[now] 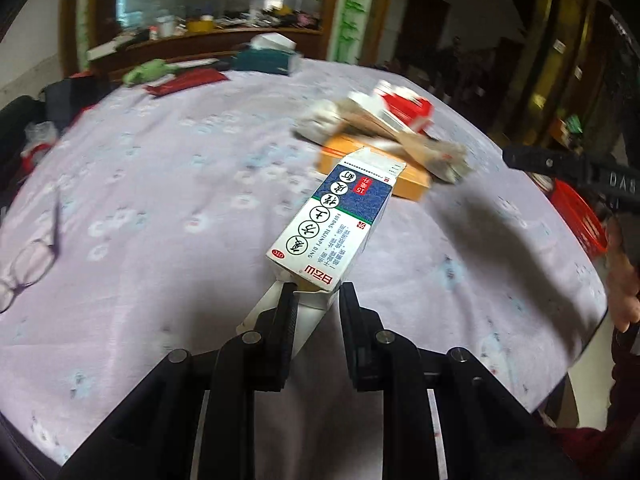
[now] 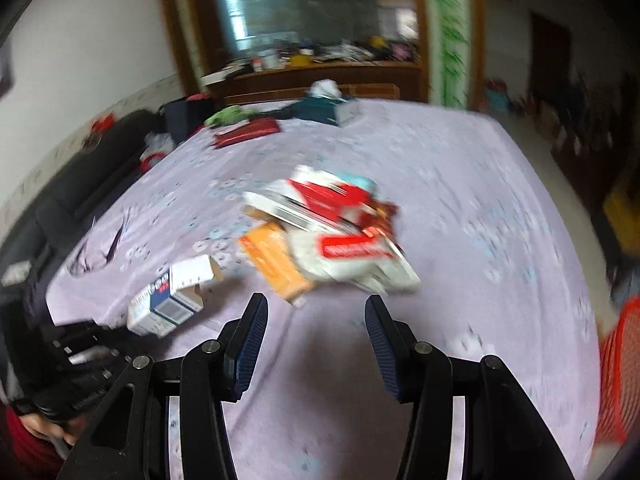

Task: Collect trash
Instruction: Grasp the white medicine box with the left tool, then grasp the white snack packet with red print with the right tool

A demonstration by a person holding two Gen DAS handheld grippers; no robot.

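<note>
My left gripper [image 1: 318, 292] is shut on the open flap end of a blue and white medicine box [image 1: 334, 220], which juts forward above the table. The same box [image 2: 172, 300] shows at the left of the right wrist view, held by the other gripper. Beyond it lies a pile of trash [image 1: 384, 128]: an orange box [image 1: 372, 164], crumpled white paper and red and white packets. In the right wrist view that pile [image 2: 336, 232] lies just ahead of my right gripper [image 2: 316, 308], which is open with nothing between its fingers.
The table wears a lilac flowered cloth [image 1: 168, 184]. A red mesh basket [image 1: 580, 220] stands off the right edge, also seen as the basket [image 2: 620, 376]. Glasses [image 1: 24, 268] lie at the left. A teal tissue box [image 1: 266, 60] and red wallet [image 1: 188, 80] sit far back.
</note>
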